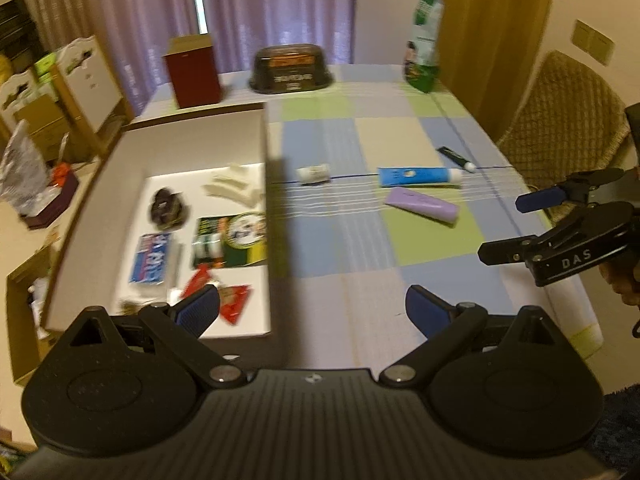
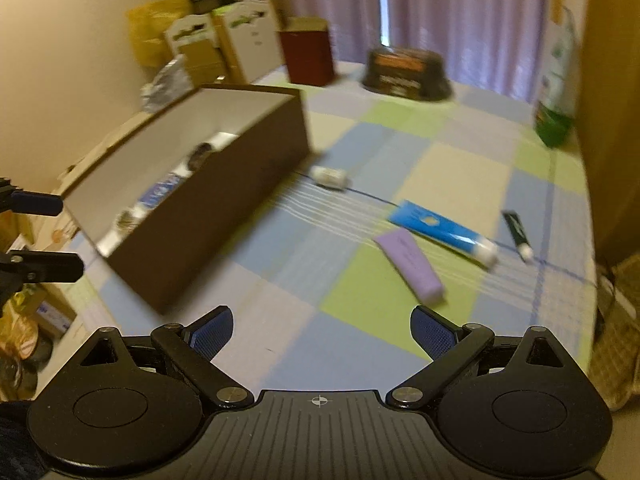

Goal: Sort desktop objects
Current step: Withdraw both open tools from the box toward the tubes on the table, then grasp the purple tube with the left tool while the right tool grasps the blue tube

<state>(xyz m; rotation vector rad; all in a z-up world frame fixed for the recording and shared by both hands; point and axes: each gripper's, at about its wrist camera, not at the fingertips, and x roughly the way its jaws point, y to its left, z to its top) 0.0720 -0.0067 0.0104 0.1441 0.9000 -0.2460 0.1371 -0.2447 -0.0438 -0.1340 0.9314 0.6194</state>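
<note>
1. Both grippers are empty and spread wide. The left gripper (image 1: 312,314) hangs low over the near edge of the tabletop (image 1: 344,320), and the right gripper (image 2: 322,334) does the same a bit further right. Nothing sits between either set of fingers.

2. The brown box (image 2: 224,216) is ahead and to the left of the right gripper, and just ahead-left of the left one. It already has a bunch of stuff in it: a blue packet (image 1: 150,258), a green card (image 1: 230,242), some white foam bits and red wrappers.

3. Four things lie loose on the cloth ahead of the right gripper:
   - The purple tube (image 2: 410,264) is nearest, ahead and slightly right.
   - The blue tube (image 2: 442,232) is just beyond it, almost touching.
   - The black marker (image 2: 516,234) is further right.
   - The small white roll (image 2: 330,176) is ahead-left, near the box corner.

4. Handling guesses:
   - The tubes look light and squishy, so I'd pinch across the flat middle. The cap end looks rounder and could slip.
   - The marker is stiff and thin and will probably roll, so close across the barrel at mid-length.
   - The white roll looks light and could also roll. Pinch it across its width.

5. Part sorted, I'd say, with those four still outside the box.
</note>
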